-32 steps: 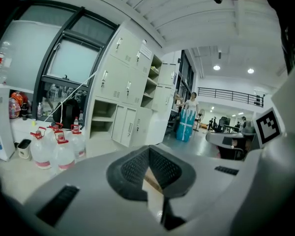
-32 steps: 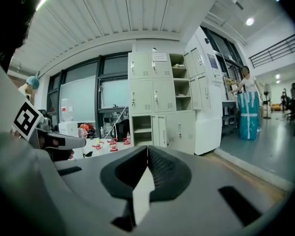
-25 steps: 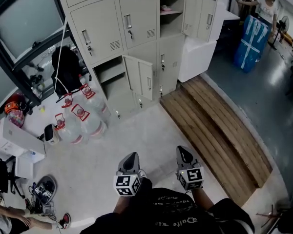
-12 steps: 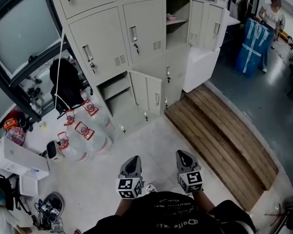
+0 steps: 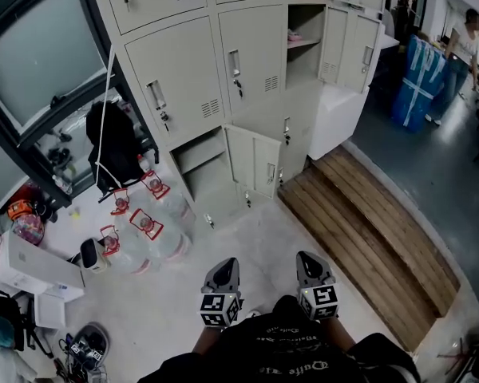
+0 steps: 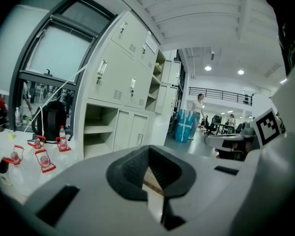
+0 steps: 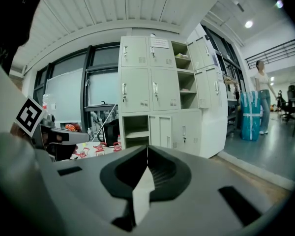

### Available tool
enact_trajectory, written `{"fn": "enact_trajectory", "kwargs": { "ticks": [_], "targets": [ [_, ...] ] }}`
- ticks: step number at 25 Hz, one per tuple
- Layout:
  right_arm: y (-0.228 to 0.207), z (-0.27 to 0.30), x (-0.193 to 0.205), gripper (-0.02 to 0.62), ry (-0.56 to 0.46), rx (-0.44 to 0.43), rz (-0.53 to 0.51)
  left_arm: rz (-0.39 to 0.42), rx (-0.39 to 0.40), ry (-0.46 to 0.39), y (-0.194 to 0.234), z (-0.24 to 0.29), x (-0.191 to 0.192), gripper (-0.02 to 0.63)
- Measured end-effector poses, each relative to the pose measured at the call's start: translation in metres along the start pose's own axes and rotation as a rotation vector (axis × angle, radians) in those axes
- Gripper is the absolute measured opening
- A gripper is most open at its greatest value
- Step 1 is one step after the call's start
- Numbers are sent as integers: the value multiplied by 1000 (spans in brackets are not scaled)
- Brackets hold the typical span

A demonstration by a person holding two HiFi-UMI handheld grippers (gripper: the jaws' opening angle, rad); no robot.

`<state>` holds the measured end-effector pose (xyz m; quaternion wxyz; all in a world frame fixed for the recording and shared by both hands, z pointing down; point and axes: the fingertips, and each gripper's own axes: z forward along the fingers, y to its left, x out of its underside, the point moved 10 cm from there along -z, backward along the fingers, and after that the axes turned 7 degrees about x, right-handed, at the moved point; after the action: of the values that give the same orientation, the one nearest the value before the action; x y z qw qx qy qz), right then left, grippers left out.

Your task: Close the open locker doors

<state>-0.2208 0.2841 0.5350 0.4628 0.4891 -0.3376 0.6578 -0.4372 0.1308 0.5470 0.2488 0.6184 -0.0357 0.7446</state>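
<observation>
Beige metal locker bank [image 5: 184, 70] has drawn nearer — approach under way; its low open door [image 5: 255, 162] at 12 o'clock, upper open door [image 5: 366, 50] at 1, not yet closed; left gripper [image 5: 223, 266], right gripper [image 5: 312, 258] both closed tight, empty.

open floor [image 5: 251, 242] runs to the lockers [image 5: 247, 62] between water jugs [image 5: 156, 231] and wooden platform [image 5: 367, 222].

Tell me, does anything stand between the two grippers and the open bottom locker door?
Nothing visible does. Bare grey floor lies between the left gripper, the right gripper and the open beige metal locker door. The clear water jugs with red handles stand off left, the wooden plank platform right.
</observation>
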Motion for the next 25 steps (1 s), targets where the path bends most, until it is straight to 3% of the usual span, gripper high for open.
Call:
{"fn": "enact_trajectory", "kwargs": {
  "ticks": [10, 25],
  "targets": [
    [-25, 59, -9, 5, -4, -59, 37, -48, -110, 27, 21, 22, 7, 7],
    [-95, 228, -78, 5, -44, -243, 1, -83, -269, -53, 61, 153, -52, 7]
  ]
}}
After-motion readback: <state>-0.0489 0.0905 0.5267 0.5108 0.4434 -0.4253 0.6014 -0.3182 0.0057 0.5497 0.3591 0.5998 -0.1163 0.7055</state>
